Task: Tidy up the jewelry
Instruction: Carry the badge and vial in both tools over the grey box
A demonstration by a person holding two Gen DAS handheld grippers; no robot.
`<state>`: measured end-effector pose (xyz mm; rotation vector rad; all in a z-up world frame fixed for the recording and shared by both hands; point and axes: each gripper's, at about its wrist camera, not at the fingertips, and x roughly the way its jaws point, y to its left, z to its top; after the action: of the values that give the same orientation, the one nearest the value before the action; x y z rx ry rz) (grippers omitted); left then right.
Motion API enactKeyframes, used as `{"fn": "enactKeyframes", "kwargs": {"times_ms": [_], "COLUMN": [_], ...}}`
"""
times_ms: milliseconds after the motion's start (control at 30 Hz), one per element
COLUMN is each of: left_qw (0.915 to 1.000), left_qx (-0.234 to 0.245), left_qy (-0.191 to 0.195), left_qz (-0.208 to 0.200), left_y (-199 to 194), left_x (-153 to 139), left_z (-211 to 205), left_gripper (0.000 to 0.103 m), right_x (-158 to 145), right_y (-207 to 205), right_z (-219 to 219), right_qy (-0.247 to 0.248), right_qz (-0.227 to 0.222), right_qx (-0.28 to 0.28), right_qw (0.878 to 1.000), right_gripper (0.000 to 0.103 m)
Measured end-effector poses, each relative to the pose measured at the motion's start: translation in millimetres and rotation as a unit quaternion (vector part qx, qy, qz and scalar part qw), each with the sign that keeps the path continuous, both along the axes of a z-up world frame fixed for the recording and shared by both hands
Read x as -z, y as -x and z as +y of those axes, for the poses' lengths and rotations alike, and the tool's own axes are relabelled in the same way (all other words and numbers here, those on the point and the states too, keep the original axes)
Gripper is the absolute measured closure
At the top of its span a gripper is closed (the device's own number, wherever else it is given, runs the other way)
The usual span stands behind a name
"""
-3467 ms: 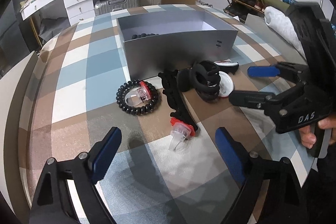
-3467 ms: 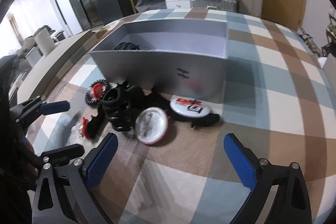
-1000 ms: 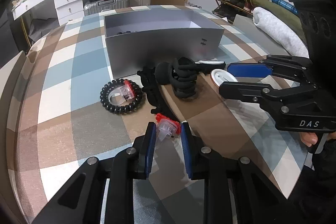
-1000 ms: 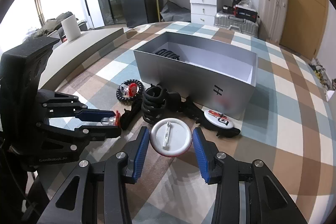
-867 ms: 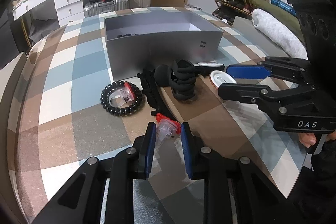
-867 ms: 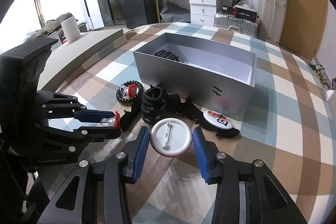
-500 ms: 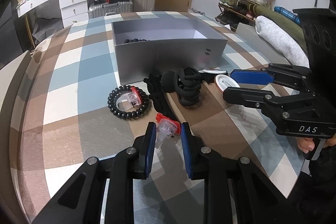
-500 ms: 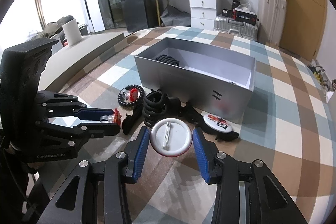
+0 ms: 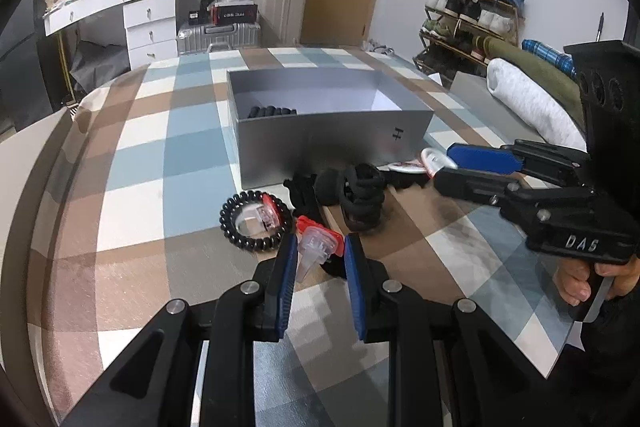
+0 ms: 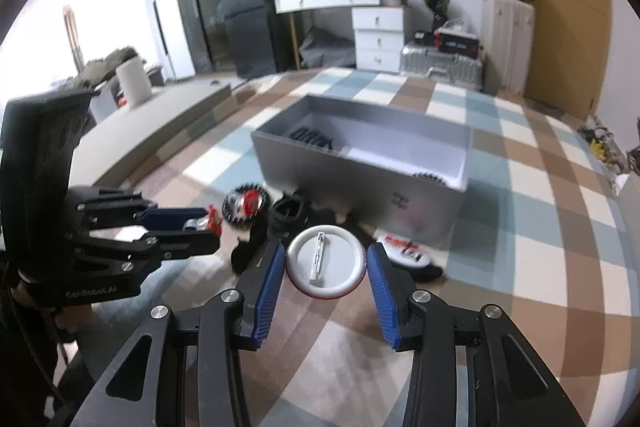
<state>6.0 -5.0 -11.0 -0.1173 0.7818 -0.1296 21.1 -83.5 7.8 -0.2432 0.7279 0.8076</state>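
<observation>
My left gripper [image 9: 321, 250] is shut on a clear and red hair clip [image 9: 316, 243], held above the checked cloth. My right gripper [image 10: 326, 265] is shut on a round white pin badge [image 10: 325, 261], pin side up, also lifted. A grey open box [image 9: 320, 131] stands behind the pile, with a black coil hair tie [image 9: 272, 112] inside. On the cloth lie a black spiral hair tie around a second red clip [image 9: 256, 219], black scrunchies [image 9: 360, 193] and another badge [image 10: 404, 249]. The right gripper also shows in the left wrist view [image 9: 448, 159], the left gripper in the right wrist view [image 10: 212, 227].
The box [image 10: 360, 159] sits mid-table on a blue, brown and white checked cloth [image 9: 160, 155]. The table edge runs along the right [image 9: 560, 355]. White drawers [image 9: 148, 23], suitcases [image 9: 280, 3] and a shoe rack [image 9: 468, 15] stand beyond the table.
Both grippers have closed on their items, the left on the clip, the right on the badge, and risen from the cloth. In the last second both have lifted higher, toward the box.
</observation>
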Motion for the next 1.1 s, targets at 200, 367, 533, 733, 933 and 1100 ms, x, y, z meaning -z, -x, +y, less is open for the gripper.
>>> {"fn": "enactKeyframes", "kwargs": {"times_ms": [200,367,533,733,933,1100], "left_qw": [0.9998,0.9995,0.999,0.9982,0.9973,0.9966], "left_qx": [-0.012,-0.022,-0.034,-0.046,-0.057,-0.058], "left_qy": [0.005,0.005,0.008,0.013,0.012,0.009], "left_qz": [-0.015,-0.023,-0.03,-0.035,-0.044,-0.058], "left_y": [0,0,-1,-3,-11,-21], "left_x": [-5,-9,-12,-14,-17,-23], "left_z": [4,6,10,13,15,15], "left_gripper": [0.085,0.085,0.085,0.085,0.085,0.085], "right_x": [-13,-20,-23,-23,-21,-20], "right_y": [-4,-7,-10,-12,-16,-23], "right_z": [-12,-21,-25,-27,-33,-39], "right_qy": [-0.032,-0.061,-0.072,-0.08,-0.088,-0.095], "right_qz": [-0.017,-0.026,-0.03,-0.034,-0.033,-0.022], "right_qx": [0.024,0.045,0.055,0.065,0.077,0.083], "right_qw": [0.999,0.997,0.995,0.994,0.993,0.992], "right_gripper": [0.062,0.062,0.062,0.062,0.062,0.062]}}
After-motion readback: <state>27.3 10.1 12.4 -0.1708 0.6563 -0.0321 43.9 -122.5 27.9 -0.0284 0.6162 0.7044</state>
